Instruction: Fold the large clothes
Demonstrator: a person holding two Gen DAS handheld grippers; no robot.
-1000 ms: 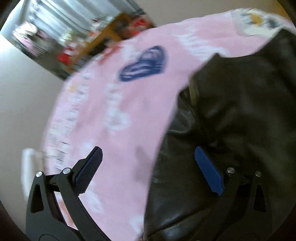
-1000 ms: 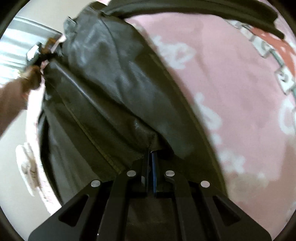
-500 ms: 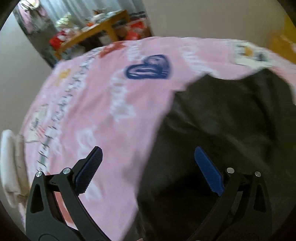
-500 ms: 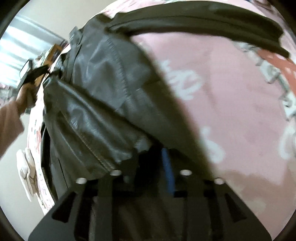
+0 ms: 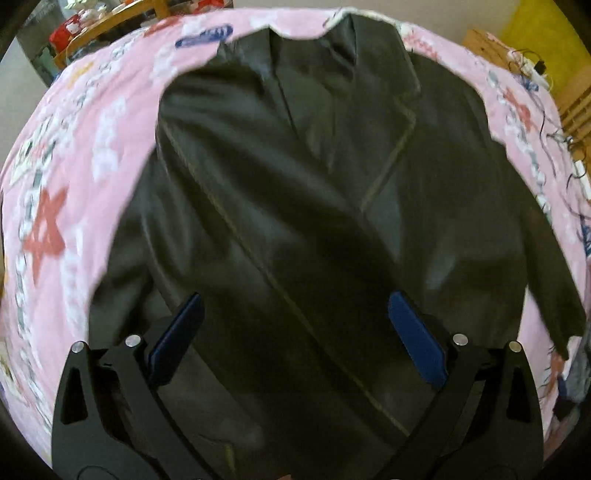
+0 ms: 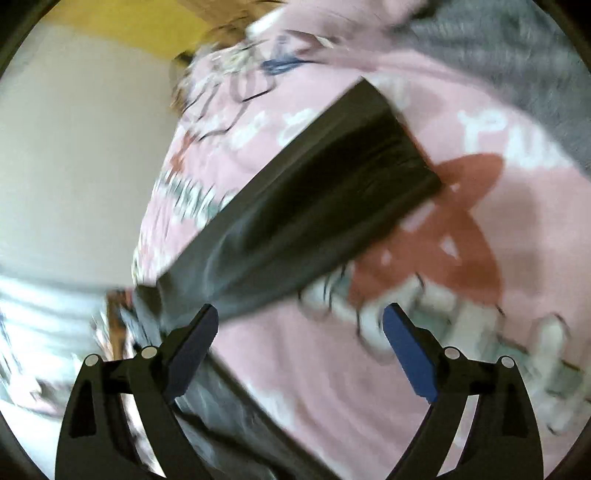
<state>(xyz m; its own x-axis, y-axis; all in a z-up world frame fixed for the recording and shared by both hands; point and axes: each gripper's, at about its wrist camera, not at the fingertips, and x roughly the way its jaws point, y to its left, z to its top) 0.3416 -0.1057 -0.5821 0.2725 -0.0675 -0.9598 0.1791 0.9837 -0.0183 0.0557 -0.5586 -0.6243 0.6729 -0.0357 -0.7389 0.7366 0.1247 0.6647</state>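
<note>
A black leather jacket (image 5: 295,192) lies spread front-up on a pink printed bedspread (image 5: 74,177), collar at the far side. My left gripper (image 5: 295,325) hangs over the jacket's lower front, open, nothing between its blue pads. In the right wrist view one jacket sleeve (image 6: 314,192) stretches flat across the bedspread (image 6: 480,184), cuff toward the upper right. My right gripper (image 6: 299,332) is over the bedspread beside that sleeve, its jaws opening wide with only bare cloth below the gap.
A grey garment (image 6: 517,55) lies at the bedspread's far right corner. Loose cables (image 5: 554,140) trail along the bed's right edge near wooden furniture (image 5: 576,96). A cluttered wooden table (image 5: 110,22) stands beyond the bed. A pale wall (image 6: 74,147) borders the bed.
My right gripper let go of the jacket's hem, opened wide and swung over to the sleeve side. My left gripper moved from the jacket's left edge to above its front.
</note>
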